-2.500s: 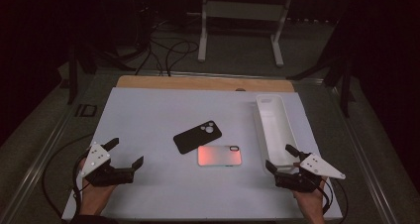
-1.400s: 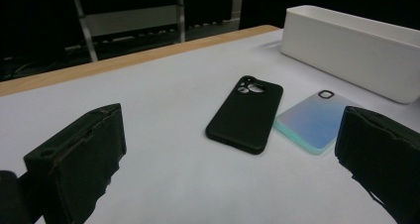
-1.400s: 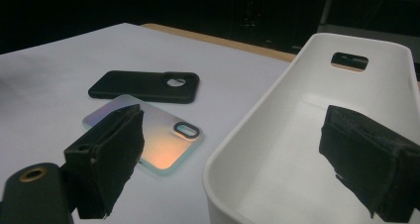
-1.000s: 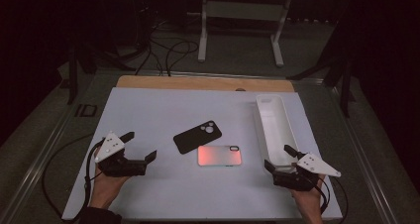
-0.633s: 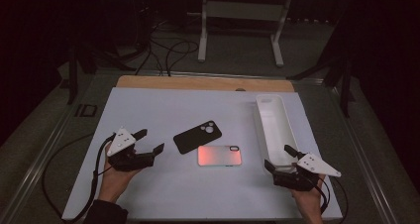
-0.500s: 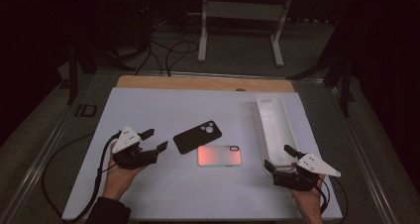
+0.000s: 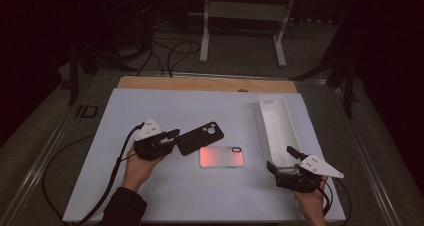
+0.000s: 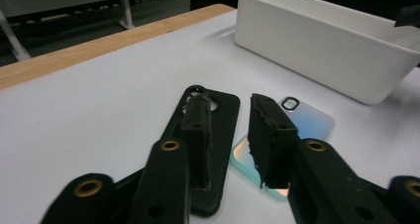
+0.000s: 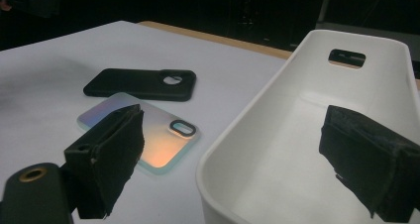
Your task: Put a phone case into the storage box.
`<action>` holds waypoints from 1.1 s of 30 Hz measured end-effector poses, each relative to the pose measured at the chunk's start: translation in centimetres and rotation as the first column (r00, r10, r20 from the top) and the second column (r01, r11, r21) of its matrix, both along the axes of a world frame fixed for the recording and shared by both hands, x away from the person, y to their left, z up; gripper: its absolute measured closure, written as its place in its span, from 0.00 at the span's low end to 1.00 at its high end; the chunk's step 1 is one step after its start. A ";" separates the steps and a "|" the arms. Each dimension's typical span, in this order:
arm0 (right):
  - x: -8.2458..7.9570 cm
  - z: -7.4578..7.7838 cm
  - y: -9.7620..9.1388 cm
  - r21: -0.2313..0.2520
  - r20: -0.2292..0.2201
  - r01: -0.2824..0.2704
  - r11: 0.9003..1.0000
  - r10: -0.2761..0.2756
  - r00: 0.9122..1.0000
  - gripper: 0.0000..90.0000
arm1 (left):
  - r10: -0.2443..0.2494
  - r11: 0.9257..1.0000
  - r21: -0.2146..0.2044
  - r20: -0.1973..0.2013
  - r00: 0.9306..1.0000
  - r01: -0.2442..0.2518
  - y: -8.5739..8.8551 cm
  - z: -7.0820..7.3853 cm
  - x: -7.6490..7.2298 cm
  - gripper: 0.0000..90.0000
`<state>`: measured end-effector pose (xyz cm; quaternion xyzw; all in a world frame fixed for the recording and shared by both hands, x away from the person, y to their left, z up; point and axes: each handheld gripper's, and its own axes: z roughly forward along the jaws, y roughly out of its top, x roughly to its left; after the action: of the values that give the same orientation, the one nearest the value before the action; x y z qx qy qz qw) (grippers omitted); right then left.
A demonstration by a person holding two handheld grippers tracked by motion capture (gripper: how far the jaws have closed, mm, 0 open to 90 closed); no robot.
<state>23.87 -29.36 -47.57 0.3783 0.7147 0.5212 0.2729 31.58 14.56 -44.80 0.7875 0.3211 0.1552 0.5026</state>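
Left gripper (image 7: pixel 172 136) jaws just narrowing over black phone case (image 7: pixel 201 138) (seemingly not gripped) — right gripper (image 7: pixel 283 159) released.

A dim lab or recording room is showing here: a white work table (image 7: pixel 150 196) with a wooden strip (image 7: pixel 200 83) at its far edge is standing on grey floor, black cables (image 7: pixel 170 51) are trailing beyond it, and a metal stand (image 7: pixel 242 16) is rising at the far side.

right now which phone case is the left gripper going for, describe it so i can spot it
On the white table top, look left of the long white bin. Two cases lie side by side there. It's the matte black case at the left gripper, not the shiny iridescent one.
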 end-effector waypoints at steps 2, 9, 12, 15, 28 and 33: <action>0.0 0.0 0.0 0.000 0.000 0.000 1.000 0.000 1.000 0.11 | -0.003 1.000 0.009 0.001 1.000 0.003 -0.4 0.0 0.2 0.86; 0.0 0.0 0.0 -0.003 -0.002 0.001 1.000 -0.001 1.000 0.11 | -0.045 0.998 0.032 -0.008 0.999 0.045 -3.2 -0.4 1.4 1.00; 0.0 -0.1 0.0 -0.005 -0.001 0.001 1.000 -0.001 1.000 0.11 | -0.057 0.997 0.044 -0.016 0.998 0.057 -4.0 -0.7 1.7 1.00; 0.0 -0.1 0.0 -0.009 -0.001 0.002 1.000 -0.002 1.000 0.11 | -0.073 0.996 0.049 -0.032 0.997 0.075 -5.1 -1.3 2.3 1.00; 0.0 -0.1 0.1 -0.016 0.002 0.000 1.000 0.000 1.000 0.11 | -0.115 0.982 0.130 -0.142 0.983 0.134 -9.8 -4.9 4.8 1.00; 0.0 -0.1 0.0 -0.015 0.003 -0.001 1.000 0.001 1.000 0.11 | -0.116 0.972 0.185 -0.173 0.978 0.148 -10.7 -5.8 5.4 1.00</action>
<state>23.82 -29.35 -47.67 0.3752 0.7183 0.5166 0.2764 36.94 3.84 -50.65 0.8630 0.2905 0.0882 0.4039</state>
